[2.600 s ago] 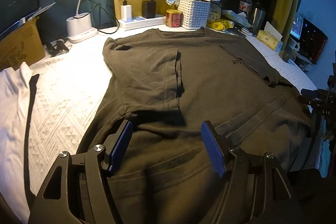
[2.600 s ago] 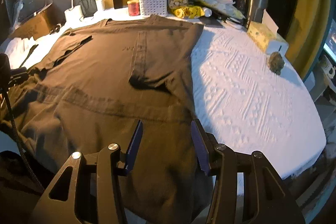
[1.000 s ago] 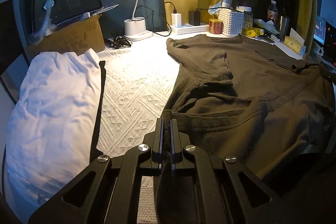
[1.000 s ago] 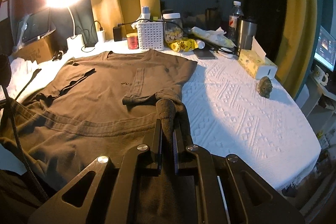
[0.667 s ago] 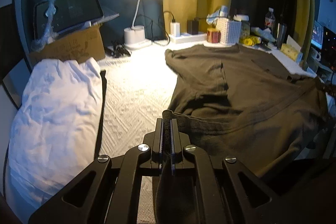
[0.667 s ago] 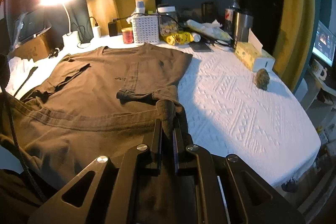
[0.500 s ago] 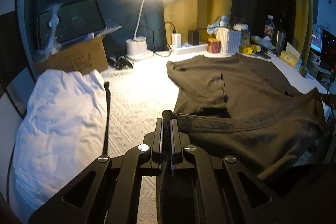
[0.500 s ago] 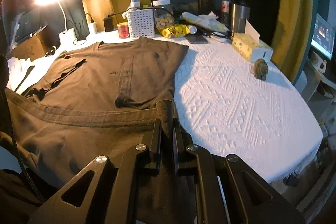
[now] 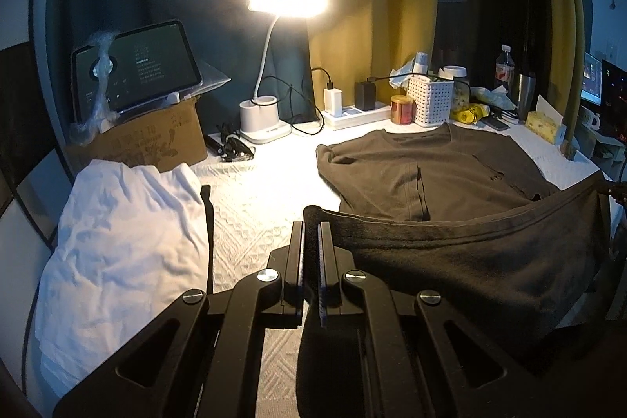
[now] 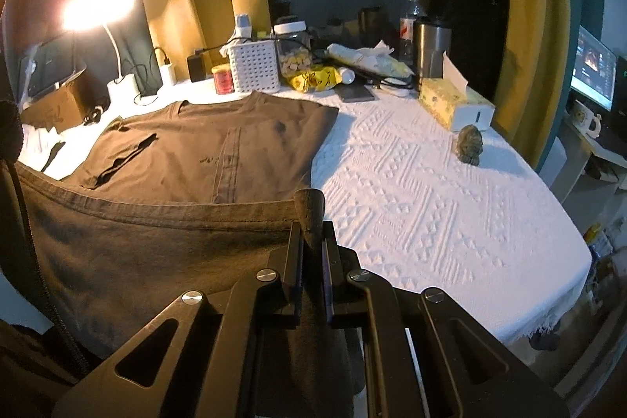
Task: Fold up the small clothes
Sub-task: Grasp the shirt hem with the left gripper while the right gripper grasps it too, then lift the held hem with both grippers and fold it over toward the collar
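Observation:
A dark brown T-shirt (image 9: 450, 175) lies on the white textured cover, both sleeves folded in over its body. My left gripper (image 9: 311, 226) is shut on the left corner of the shirt's bottom hem. My right gripper (image 10: 311, 228) is shut on the hem's right corner. Between the two corners the hem (image 10: 156, 210) hangs raised above the cover as a stretched band. The shirt's upper part (image 10: 219, 136) still rests flat, collar toward the far clutter.
White folded cloth (image 9: 117, 234) lies at the left, with a cardboard box and tablet (image 9: 137, 65) behind it. A lit desk lamp (image 9: 288, 0), power strip, white basket (image 10: 254, 65), jars, a steel tumbler (image 10: 431, 38), a tissue box (image 10: 454, 100) and a small dark figurine (image 10: 470, 143) ring the cover's far side.
Both grippers went from open over the hem to shut on its corners. The held hem has since risen off the cover, more on the left, and now hangs stretched between them.

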A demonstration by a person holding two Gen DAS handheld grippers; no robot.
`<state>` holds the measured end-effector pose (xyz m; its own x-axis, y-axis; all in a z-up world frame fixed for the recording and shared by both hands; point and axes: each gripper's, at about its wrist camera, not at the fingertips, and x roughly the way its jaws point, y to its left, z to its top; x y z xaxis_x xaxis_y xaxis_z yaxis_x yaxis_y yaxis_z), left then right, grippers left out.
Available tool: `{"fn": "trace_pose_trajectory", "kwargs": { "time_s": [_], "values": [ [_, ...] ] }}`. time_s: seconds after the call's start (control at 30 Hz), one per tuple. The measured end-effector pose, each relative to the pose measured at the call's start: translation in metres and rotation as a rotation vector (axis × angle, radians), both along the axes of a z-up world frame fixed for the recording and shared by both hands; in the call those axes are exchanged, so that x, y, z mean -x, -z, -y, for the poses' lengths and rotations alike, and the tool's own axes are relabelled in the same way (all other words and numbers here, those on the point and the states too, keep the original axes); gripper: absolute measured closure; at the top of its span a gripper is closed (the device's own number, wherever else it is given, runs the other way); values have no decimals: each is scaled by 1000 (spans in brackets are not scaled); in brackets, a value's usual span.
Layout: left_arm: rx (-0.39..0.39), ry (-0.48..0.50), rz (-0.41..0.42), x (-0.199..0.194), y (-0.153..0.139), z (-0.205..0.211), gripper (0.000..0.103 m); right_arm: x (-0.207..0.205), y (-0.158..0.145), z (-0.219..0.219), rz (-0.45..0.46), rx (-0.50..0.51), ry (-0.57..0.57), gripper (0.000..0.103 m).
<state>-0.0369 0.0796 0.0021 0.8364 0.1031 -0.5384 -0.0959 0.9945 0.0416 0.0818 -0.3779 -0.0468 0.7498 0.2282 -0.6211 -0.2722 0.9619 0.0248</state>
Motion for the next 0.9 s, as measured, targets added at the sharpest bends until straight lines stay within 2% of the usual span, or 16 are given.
{"fn": "trace_pose_trajectory", "kwargs": {
  "time_s": [0.3, 0.9],
  "values": [
    [-13, 0, 38, -19, -15, -4, 99, -12, -17, 0, 28, -12, 8, 94],
    [-19, -15, 53, -60, -30, -16, 99, -64, -40, -9, 57, -17, 15, 94]
  ]
}}
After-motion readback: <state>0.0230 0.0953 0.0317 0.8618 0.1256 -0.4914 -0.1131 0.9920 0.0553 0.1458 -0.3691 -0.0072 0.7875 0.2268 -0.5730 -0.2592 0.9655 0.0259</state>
